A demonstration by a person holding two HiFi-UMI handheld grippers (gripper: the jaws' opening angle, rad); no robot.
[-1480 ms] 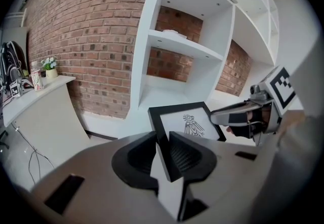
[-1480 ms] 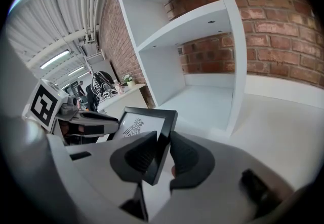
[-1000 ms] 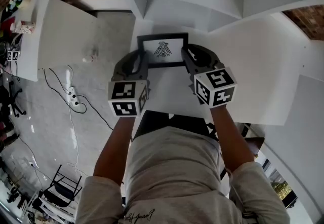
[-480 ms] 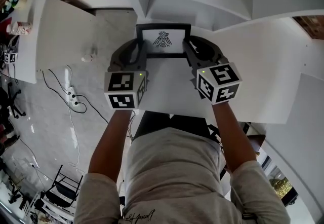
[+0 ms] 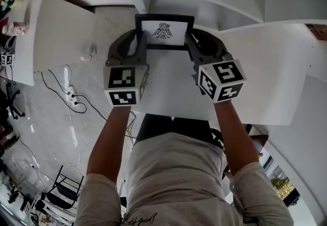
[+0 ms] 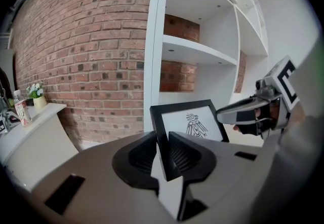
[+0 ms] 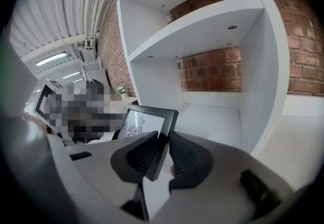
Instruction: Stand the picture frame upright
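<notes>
A white shelving unit (image 7: 253,66) rises just behind a black picture frame (image 5: 164,31). The left gripper (image 5: 141,46) clamps the frame's left edge and the right gripper (image 5: 189,46) clamps its right edge, so the frame bars the gap between them. Past the frame, a compartment floor (image 7: 210,111) offers room ahead. It is bounded by an upright panel (image 6: 153,50) on the left, a shelf board (image 6: 197,48) above and a brick back wall (image 7: 210,71). A white tabletop (image 5: 171,89) lies beneath both grippers.

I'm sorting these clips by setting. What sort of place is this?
Probably a loft-style office or workshop: an exposed brick wall, built-in white shelving, and a corded power strip lying on the bare grey floor.
</notes>
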